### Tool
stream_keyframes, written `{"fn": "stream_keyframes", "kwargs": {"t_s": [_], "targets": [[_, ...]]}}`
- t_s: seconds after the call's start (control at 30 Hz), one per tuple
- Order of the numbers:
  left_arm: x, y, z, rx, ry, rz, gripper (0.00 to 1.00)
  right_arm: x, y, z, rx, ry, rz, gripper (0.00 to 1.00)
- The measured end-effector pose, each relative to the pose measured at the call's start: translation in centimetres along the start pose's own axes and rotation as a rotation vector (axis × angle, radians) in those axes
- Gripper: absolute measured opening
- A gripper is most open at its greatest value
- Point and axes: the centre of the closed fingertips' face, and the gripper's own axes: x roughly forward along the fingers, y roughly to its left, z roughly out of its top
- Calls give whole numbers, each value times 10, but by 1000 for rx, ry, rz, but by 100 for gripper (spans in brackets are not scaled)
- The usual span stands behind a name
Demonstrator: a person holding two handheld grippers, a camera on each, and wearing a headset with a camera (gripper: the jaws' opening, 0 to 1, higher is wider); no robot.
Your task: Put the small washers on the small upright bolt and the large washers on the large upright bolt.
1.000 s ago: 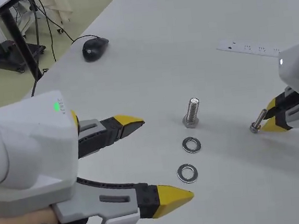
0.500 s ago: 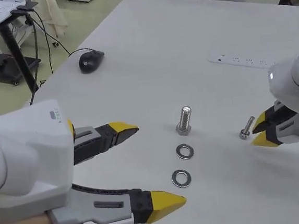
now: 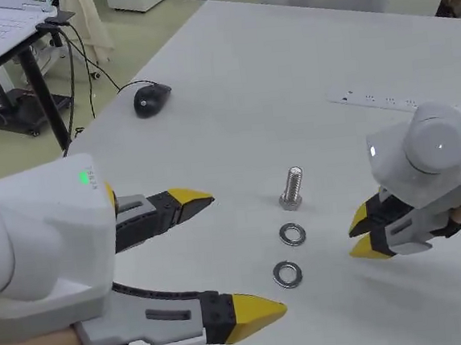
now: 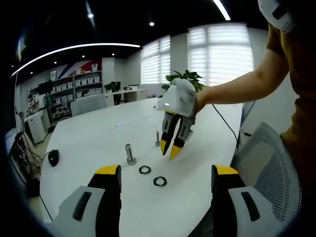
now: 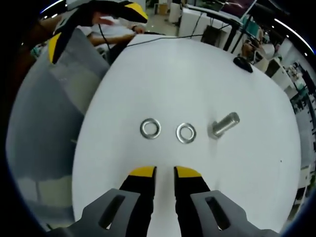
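Left hand-held gripper (image 3: 228,252): jaws spread wide, released, nothing between them. It hovers above the near edge of the worktop (image 3: 229,68), with its tips pointing across toward the washers.

Right hand-held gripper (image 3: 359,236): jaws a narrow gap apart, grasping nothing. Its tips angle down close over the worktop surface, to the right of the washers and clear of them.

Large bolt (image 3: 293,187): stands upright on its head near the middle of the worktop.

Small bolt (image 4: 157,138): seen in the left gripper view, upright on the worktop just behind the right hand-held gripper's jaws and to the right of the large bolt. In the head view the right hand-held gripper covers it.

First washer (image 3: 292,234): lies flat just on the near-edge side of the large bolt, not touching it. Second washer (image 3: 287,274): lies flat closer again to the near edge, apart from the first. Neither washer is on a bolt.

Other items: a black mouse (image 3: 152,101) near the left edge, and a white power strip (image 3: 369,100) toward the far right of the worktop.
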Motion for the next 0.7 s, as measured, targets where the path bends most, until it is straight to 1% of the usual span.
{"fn": "stream_keyframes", "kwargs": {"t_s": [0.13,0.23,0.37,0.5,0.57,0.7], "targets": [[-4,2,1,-2,-8,9,74,11,8,13,-35,-11,29,16],[-5,3,3,-8,-18,18,74,24,14,22,-61,-13,60,17],[-7,4,4,-8,-22,24,74,38,19,29,-82,-4,86,19],[-5,7,3,-16,-28,25,74,43,18,36,-102,-10,91,26],[-3,7,2,-12,-25,24,74,46,18,39,-105,-10,99,26],[-1,8,4,-19,-34,23,74,51,21,38,-126,14,112,28]]}}
